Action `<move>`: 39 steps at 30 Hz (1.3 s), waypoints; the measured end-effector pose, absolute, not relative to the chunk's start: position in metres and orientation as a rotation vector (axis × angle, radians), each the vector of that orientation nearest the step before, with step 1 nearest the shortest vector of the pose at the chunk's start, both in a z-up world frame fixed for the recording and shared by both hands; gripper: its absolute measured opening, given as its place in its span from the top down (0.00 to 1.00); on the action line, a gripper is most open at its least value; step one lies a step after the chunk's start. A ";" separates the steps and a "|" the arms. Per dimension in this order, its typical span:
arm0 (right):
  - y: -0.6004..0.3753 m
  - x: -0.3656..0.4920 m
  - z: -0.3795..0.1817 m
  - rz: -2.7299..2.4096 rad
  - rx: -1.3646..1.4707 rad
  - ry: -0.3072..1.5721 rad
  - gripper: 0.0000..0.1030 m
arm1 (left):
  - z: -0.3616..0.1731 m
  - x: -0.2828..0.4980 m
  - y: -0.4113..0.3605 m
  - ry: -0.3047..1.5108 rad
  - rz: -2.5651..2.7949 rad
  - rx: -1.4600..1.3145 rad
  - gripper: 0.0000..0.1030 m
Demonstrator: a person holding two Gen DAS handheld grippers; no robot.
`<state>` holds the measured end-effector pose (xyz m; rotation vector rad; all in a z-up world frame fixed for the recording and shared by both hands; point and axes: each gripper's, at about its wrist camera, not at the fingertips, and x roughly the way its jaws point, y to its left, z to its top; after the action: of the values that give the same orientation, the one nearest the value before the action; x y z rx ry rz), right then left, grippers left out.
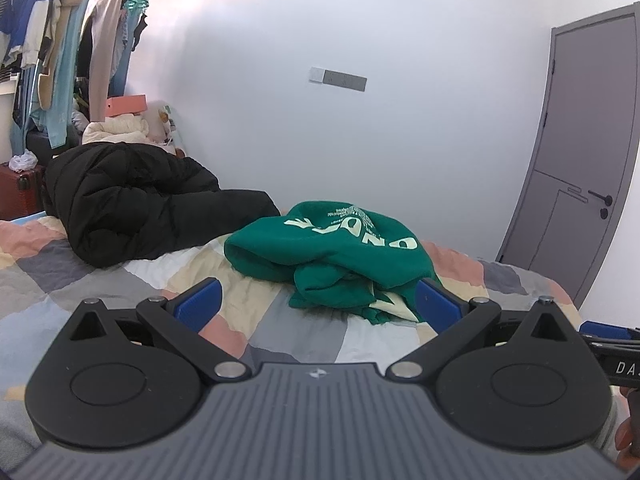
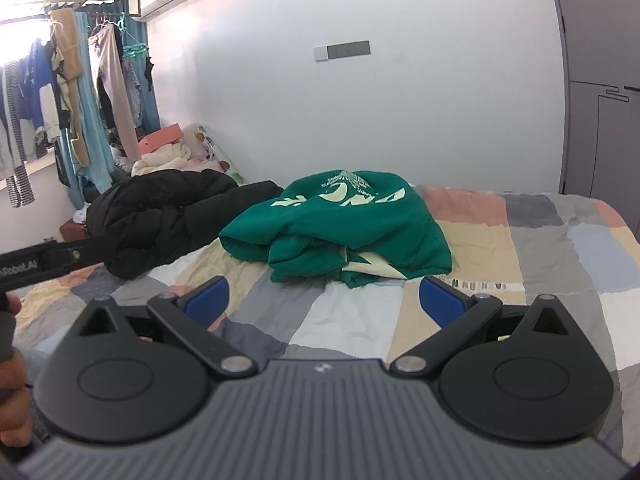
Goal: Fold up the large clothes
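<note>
Bare patchwork bedspread (image 2: pixel 540 248) lies open along the bed's near edge and right side, while the crumpled green sweatshirt (image 2: pixel 340 224) blocks the middle and a black puffer coat (image 1: pixel 132 208) fills the far-left corner.

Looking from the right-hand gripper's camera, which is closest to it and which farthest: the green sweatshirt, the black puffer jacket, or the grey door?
1. Green sweatshirt: just ahead of the right gripper, on the bed.
2. Black puffer jacket: farther back, left.
3. Grey door: beyond the bed, far right.

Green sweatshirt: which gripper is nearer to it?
Left. The left gripper has one fingertip overlapping the green sweatshirt hem; the right gripper sits just short of it, both open.
</note>
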<state>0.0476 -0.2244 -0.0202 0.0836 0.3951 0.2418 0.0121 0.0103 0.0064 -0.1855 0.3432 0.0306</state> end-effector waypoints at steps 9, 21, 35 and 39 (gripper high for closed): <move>-0.226 0.062 -0.021 0.232 0.115 0.433 0.00 | 0.006 0.024 0.019 0.366 0.033 -0.190 0.00; -0.229 0.069 -0.006 0.228 0.124 0.414 0.00 | 0.020 0.040 0.025 0.371 0.022 -0.191 0.00; -0.220 0.086 -0.008 0.242 0.121 0.447 0.00 | 0.027 0.051 0.038 0.350 0.053 -0.144 0.00; -0.219 0.091 -0.012 0.215 0.117 0.448 0.00 | 0.022 0.057 0.041 0.358 0.047 -0.141 0.00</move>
<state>0.0905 -0.2193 -0.0116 0.1173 0.4485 0.2154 0.0574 0.0405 0.0218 -0.1415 0.3580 0.0465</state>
